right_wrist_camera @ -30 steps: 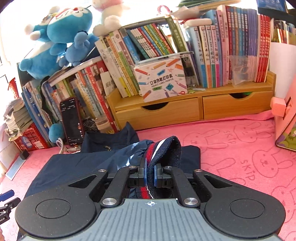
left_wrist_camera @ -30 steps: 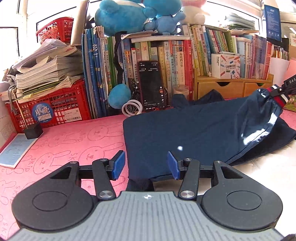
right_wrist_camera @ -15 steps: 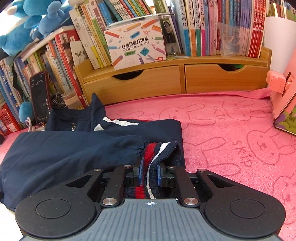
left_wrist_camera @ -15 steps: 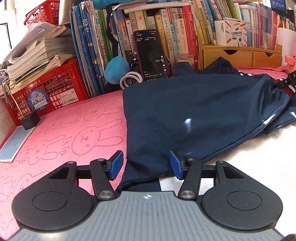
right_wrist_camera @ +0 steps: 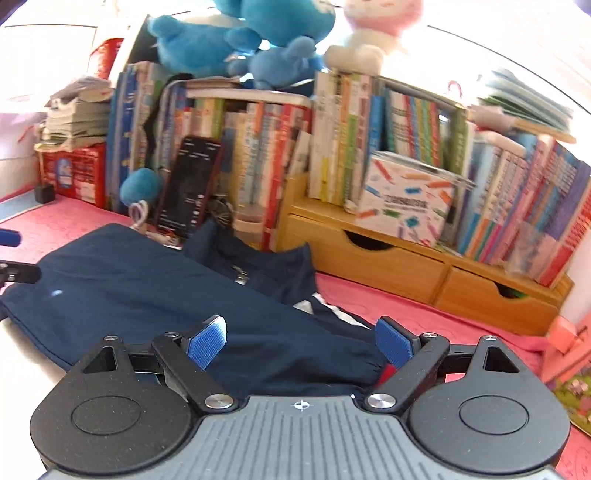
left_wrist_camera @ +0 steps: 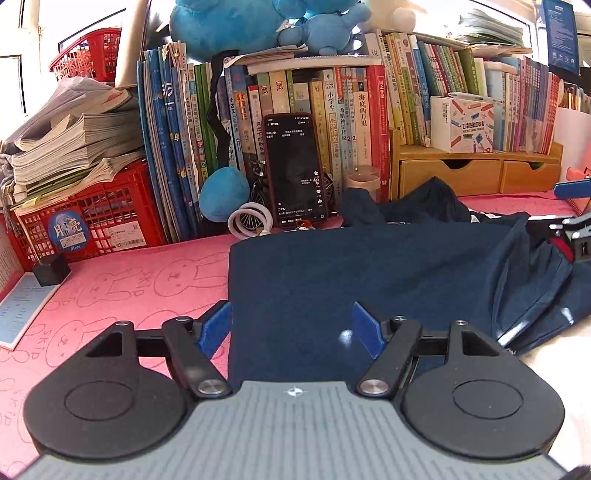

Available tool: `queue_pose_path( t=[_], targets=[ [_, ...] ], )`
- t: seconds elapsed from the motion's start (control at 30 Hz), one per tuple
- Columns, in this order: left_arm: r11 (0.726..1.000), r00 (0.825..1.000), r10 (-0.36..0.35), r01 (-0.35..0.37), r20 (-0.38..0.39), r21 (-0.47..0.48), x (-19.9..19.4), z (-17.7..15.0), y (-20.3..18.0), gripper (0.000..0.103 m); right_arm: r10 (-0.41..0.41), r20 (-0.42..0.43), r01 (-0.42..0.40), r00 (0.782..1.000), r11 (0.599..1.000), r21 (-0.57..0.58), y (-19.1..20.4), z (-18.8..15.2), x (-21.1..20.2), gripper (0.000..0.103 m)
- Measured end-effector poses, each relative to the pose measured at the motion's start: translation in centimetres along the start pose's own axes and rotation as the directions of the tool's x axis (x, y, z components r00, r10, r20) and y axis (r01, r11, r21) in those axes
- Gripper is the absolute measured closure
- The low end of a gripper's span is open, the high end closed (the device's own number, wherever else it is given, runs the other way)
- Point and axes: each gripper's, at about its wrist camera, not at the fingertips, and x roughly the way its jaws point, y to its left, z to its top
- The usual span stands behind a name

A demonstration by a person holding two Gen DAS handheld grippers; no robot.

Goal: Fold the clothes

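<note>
Nearest the left wrist camera, left gripper (left_wrist_camera: pixel 291 326) with blue pads spreading apart over the near edge of a navy jacket (left_wrist_camera: pixel 369 273), cloth lying between the pads but not pinched. Nearest the right wrist camera, right gripper (right_wrist_camera: pixel 299 341) likewise opening wide, released, with the jacket's sleeve and its red-striped cuff (right_wrist_camera: pixel 384 371) lying loose between the pads. Spread flat across a pink bunny-print mat (left_wrist_camera: pixel 122 288), folded over itself, collar and zipper (right_wrist_camera: pixel 242 275) bunched at the far side. Seen at the right edge of the left view, part of the right gripper beside the crumpled sleeve end. Beyond the jacket, propped upright against a row of books (left_wrist_camera: pixel 332 122), a dark smartphone (left_wrist_camera: pixel 295 170) with its screen lit; just beside it a white ring (left_wrist_camera: pixel 249 223) and a blue plush ball (left_wrist_camera: pixel 223 194). Further left, a red plastic crate (left_wrist_camera: pixel 92 218) under stacked papers, a small black cube (left_wrist_camera: pixel 51 267) in front of it. To the right, a wooden drawer unit (right_wrist_camera: pixel 413 269) carrying a label-printer box (right_wrist_camera: pixel 406 201). Topmost, blue plush toys (left_wrist_camera: pixel 258 22) perched on the books.
</note>
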Motion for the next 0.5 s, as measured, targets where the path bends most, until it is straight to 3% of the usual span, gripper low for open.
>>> queue_pose_path(
  t=[0.1,0.2,0.3,0.43,0.5],
  targets=[
    [0.998,0.997,0.029,-0.033,-0.071,-0.062,2.4,-0.2,0.5,0.032,0.094,-0.045,-0.092,0.995,0.995,0.05,2.9,1.0,3.6,0.014],
    [0.997,0.991,0.063,-0.068,-0.114,-0.044,3.9,-1.4,0.7,0.029,0.148,-0.114,-0.138,0.982,0.986,0.093,4.5,0.6,6.0,0.014],
    [0.996,0.992,0.088,-0.088,-0.093,0.002,3.9,-2.3,0.3,0.024,0.084,-0.192,-0.081,0.978,0.996,0.027,5.2,-1.0,6.8,0.013],
    [0.994,0.992,0.106,-0.103,-0.066,0.034,3.9,-2.8,-0.2,0.021,0.07,-0.235,-0.039,0.97,0.99,0.134,0.3,-3.4,5.8,0.002],
    [0.997,0.994,0.079,-0.078,-0.071,0.021,4.0,-2.6,0.0,0.018,0.03,-0.255,0.01,0.966,0.988,0.155,-2.5,-4.6,4.9,0.005]
  ],
)
